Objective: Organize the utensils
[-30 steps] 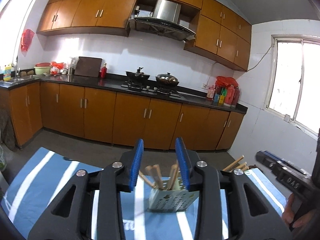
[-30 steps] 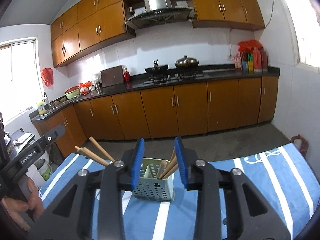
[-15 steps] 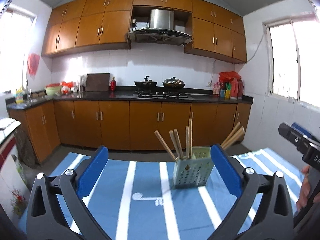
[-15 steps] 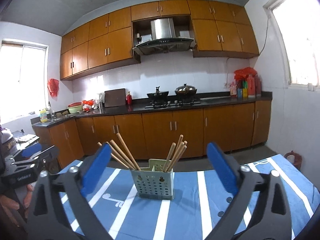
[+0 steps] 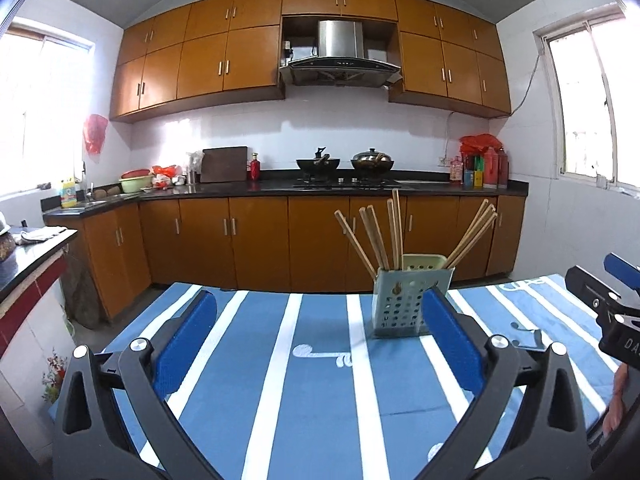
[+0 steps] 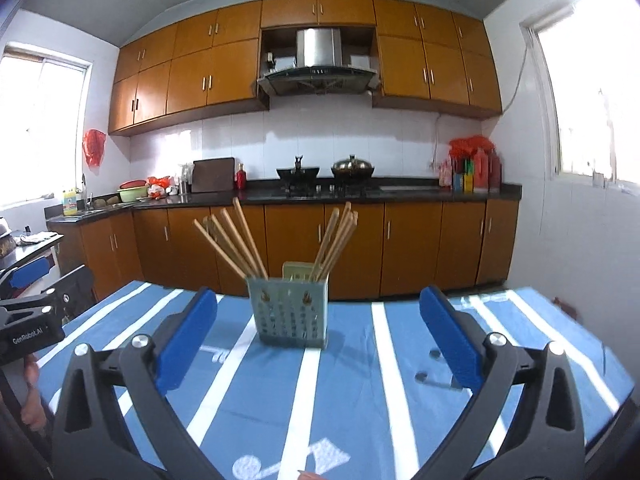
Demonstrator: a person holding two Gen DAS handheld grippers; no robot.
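Observation:
A pale green perforated utensil holder (image 5: 408, 304) (image 6: 291, 312) stands upright on a table under a blue cloth with white stripes (image 5: 316, 380) (image 6: 360, 380). Several wooden chopsticks (image 5: 376, 238) (image 6: 236, 240) lean out of its compartments in two bunches, left and right. My left gripper (image 5: 320, 344) is open, its blue pads wide apart and nothing between them; the holder stands beyond its right finger (image 5: 448, 340). My right gripper (image 6: 318, 344) is open too, short of the holder. Each gripper shows at the edge of the other's view (image 5: 608, 304) (image 6: 32, 312).
Small dark round bits lie on the cloth at the right (image 6: 434, 354). Beyond the table run wooden floor cabinets (image 5: 256, 240), a black counter (image 5: 280, 188) with two woks on a stove (image 5: 344, 162), bottles (image 5: 484, 168) and a sink corner. A person's hand (image 6: 30, 400) holds the left gripper.
Both grippers went from nearly shut to wide open. Both drew back and sank, so the holder now stands farther off and the cloth fills more of each view.

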